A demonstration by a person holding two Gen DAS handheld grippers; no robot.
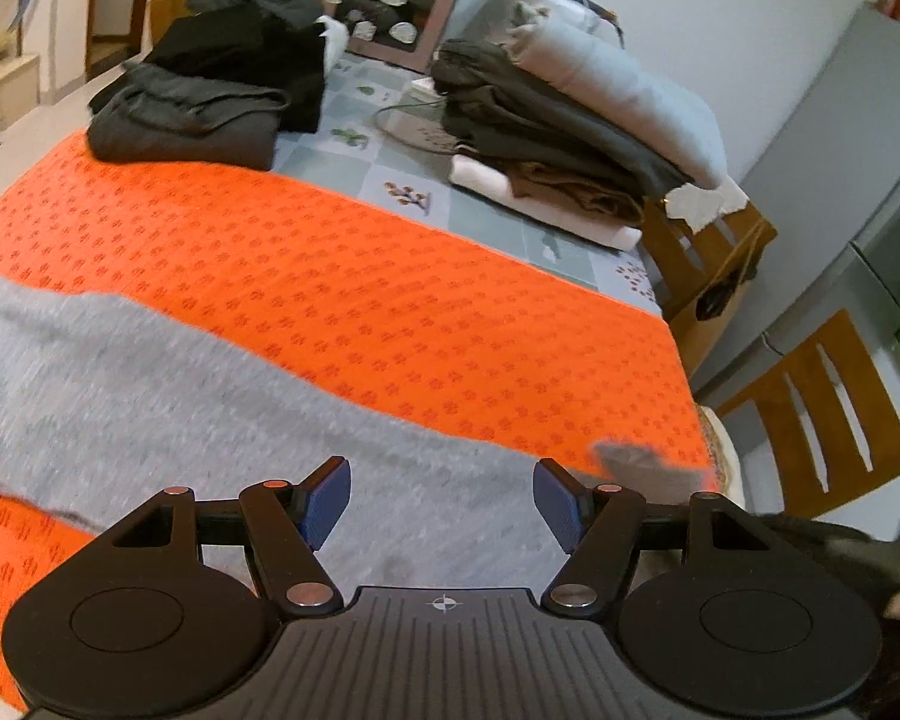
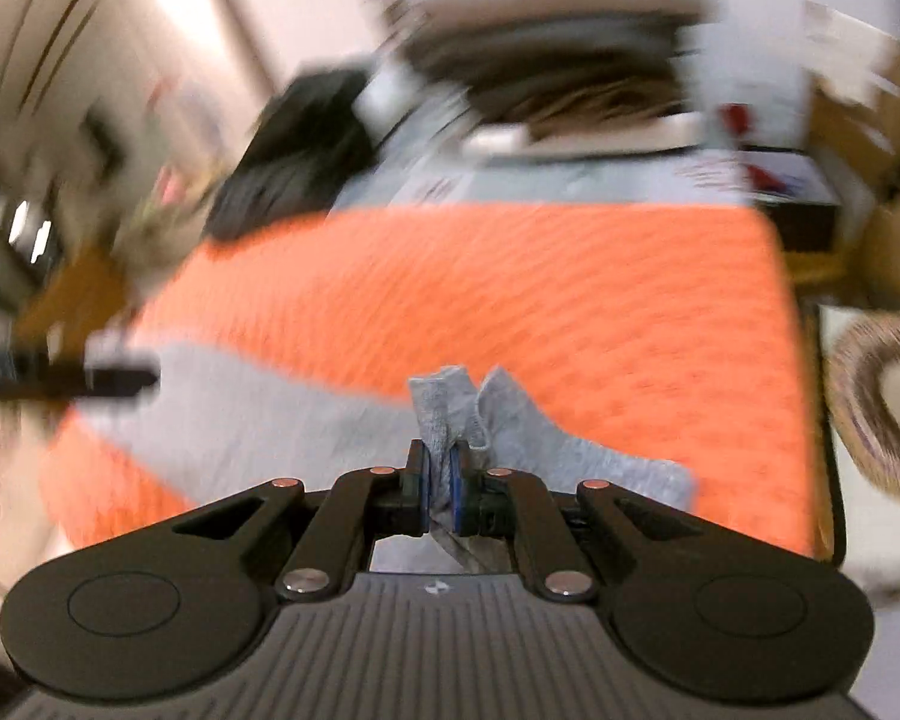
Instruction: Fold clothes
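A light grey knit garment point(image 1: 222, 378) lies spread across the orange patterned cloth point(image 1: 390, 288) on the table. My left gripper point(image 1: 441, 501) hovers just above it, open, its blue pads point(image 1: 330, 501) wide apart with nothing between them. In the right wrist view, which is blurred by motion, my right gripper point(image 2: 441, 477) is shut on a bunched edge of the grey garment point(image 2: 450, 408), lifted off the orange cloth point(image 2: 570, 300). The rest of the garment trails away to the left below it. The left gripper point(image 2: 114, 375) shows as a dark blur at the left edge.
Folded dark clothes point(image 1: 210, 84) are stacked at the far left of the table. A pile of olive, brown and white textiles point(image 1: 558, 138) sits at the far right. Wooden chairs point(image 1: 822, 414) stand along the right side. A round woven cushion point(image 2: 888, 402) lies to the right.
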